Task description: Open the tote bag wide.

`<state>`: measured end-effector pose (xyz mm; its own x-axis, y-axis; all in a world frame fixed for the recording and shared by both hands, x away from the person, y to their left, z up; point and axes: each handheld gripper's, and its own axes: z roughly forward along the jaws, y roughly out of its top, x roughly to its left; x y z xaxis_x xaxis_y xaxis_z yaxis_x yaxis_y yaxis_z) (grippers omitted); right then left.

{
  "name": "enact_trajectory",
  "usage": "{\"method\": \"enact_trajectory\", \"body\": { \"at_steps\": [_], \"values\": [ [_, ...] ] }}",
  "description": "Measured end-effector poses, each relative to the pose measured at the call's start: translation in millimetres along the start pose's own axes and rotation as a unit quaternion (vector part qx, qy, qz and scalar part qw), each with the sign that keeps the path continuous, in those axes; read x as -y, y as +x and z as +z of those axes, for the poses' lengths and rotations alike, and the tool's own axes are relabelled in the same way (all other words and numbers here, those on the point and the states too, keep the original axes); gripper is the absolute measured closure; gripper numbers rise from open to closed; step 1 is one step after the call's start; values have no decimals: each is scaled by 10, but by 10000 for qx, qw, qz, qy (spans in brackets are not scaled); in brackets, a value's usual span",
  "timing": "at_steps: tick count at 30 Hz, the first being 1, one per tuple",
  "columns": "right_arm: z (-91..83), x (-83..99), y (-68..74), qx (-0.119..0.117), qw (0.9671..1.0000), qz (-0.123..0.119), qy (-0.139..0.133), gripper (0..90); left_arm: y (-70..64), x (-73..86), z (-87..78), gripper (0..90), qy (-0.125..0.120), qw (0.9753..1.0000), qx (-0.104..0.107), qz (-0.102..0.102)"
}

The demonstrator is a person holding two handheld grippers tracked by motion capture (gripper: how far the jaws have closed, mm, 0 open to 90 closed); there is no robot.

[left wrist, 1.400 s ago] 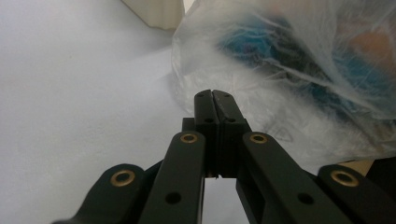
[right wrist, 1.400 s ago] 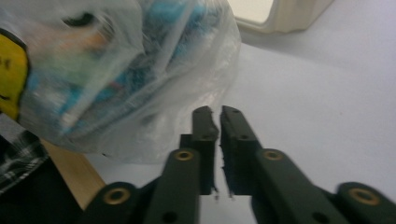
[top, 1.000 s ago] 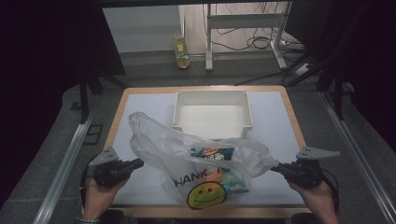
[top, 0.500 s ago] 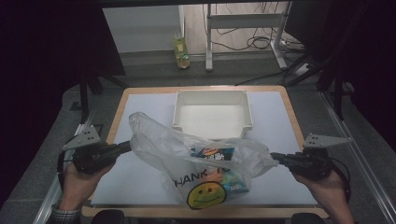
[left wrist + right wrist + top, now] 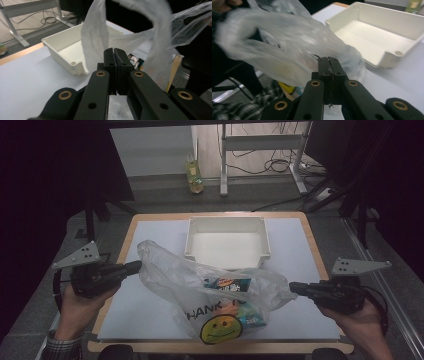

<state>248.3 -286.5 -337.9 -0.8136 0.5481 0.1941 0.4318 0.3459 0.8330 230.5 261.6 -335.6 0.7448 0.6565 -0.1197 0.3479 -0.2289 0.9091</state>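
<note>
A clear plastic bag [image 5: 210, 290] with a yellow smiley face and a snack packet [image 5: 227, 285] inside lies on the white table mat, stretched between both grippers. My left gripper [image 5: 138, 265] is shut on the bag's left handle [image 5: 95, 37]. My right gripper [image 5: 292, 287] is shut on the bag's right handle [image 5: 294, 50]. In the left gripper view the jaws are pressed together on thin film. In the right gripper view the jaws pinch the film as well.
A white open tray [image 5: 227, 227] stands empty just behind the bag, also seen as the tray [image 5: 62, 47] and the tray [image 5: 387, 32]. A white mat [image 5: 155, 232] covers the wooden table. A yellow bottle [image 5: 194, 171] stands on the floor beyond.
Both hands have moved outward and a little away from the near edge, pulling the bag's handles apart and stretching the bag wider.
</note>
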Motion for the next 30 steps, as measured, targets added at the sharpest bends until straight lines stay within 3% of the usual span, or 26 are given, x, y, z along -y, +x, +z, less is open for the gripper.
{"method": "enact_trajectory", "body": {
  "at_steps": [5, 10, 16, 22, 29, 30],
  "values": [
    [49, -29, 68, -124, 9999, -82, 60, 887, -65, -49, 67, 881, 10, 9996, 291, 28],
    [233, 4, 28, -119, 9997, -120, 202, 884, -112, 30, 309, 876, 215, 9982, 554, 14],
    [390, 76, -75, -80, 9996, -16, 263, 885, -119, 162, 513, 873, 406, 9977, 541, -18],
    [610, 199, -238, -32, 9993, 199, 328, 885, -87, 343, 741, 872, 595, 9975, 365, -88],
    [838, 366, -450, 222, 9980, 391, 437, 885, 14, 566, 1041, 874, 641, 9971, 245, -319],
    [865, 387, -472, 271, 9978, 402, 453, 885, 49, 631, 1142, 875, 649, 9966, 261, -425]
  ]
}}
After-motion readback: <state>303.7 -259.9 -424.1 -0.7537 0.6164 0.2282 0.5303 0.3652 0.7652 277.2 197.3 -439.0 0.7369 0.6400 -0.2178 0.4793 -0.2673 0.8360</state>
